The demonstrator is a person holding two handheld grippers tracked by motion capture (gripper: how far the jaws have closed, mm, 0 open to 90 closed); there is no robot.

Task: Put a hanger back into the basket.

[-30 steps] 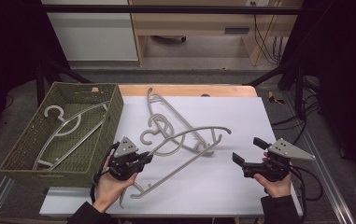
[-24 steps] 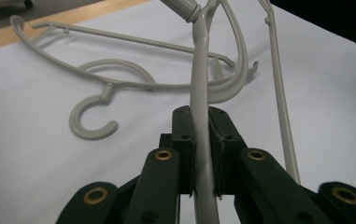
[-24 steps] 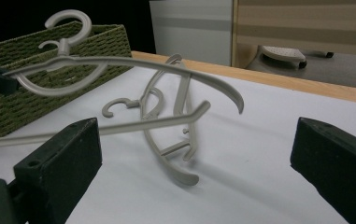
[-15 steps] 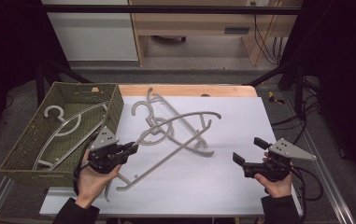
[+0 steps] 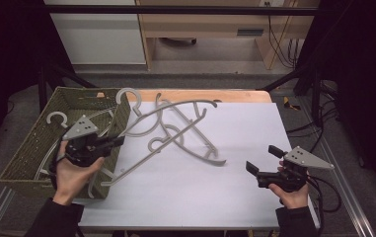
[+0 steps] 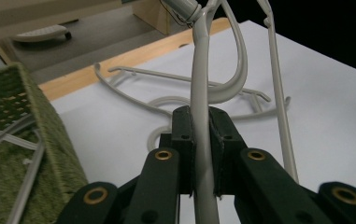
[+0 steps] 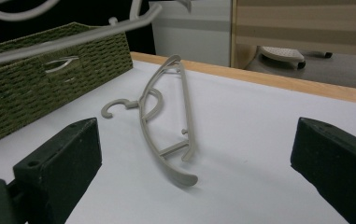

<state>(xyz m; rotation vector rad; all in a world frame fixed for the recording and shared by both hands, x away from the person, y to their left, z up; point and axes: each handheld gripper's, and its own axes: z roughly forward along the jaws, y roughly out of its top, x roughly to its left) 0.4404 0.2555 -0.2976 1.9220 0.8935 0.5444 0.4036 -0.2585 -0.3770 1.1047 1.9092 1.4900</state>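
My left gripper point(image 5: 112, 142) hovers at the right rim of the green woven basket point(image 5: 25, 150), shut on a grey plastic hanger point(image 5: 185, 104). That hanger hangs in the air, tilted, with one end over the basket and its arms stretching out over the white table. In the left gripper view the pads point(image 6: 185, 140) clamp the hanger's bar point(image 6: 200, 93). A second grey hanger point(image 5: 203, 153) lies flat mid-table, also seen in the right gripper view point(image 7: 166, 116). My right gripper point(image 5: 263, 159) rests open at the front right, jaws wide point(image 7: 199, 154), nothing between them.
The basket holds other grey hangers, one hook point(image 5: 56, 117) showing at its back left. The white table sheet point(image 5: 235, 197) has a wooden strip along its far edge point(image 5: 235, 95). Beyond it stand a cabinet and a wooden bench; cables hang to the right of the table.
My left gripper has lifted the held hanger and carried it left, from the table's front middle to the basket's rim. The second hanger stays on the table. My right gripper has not moved.
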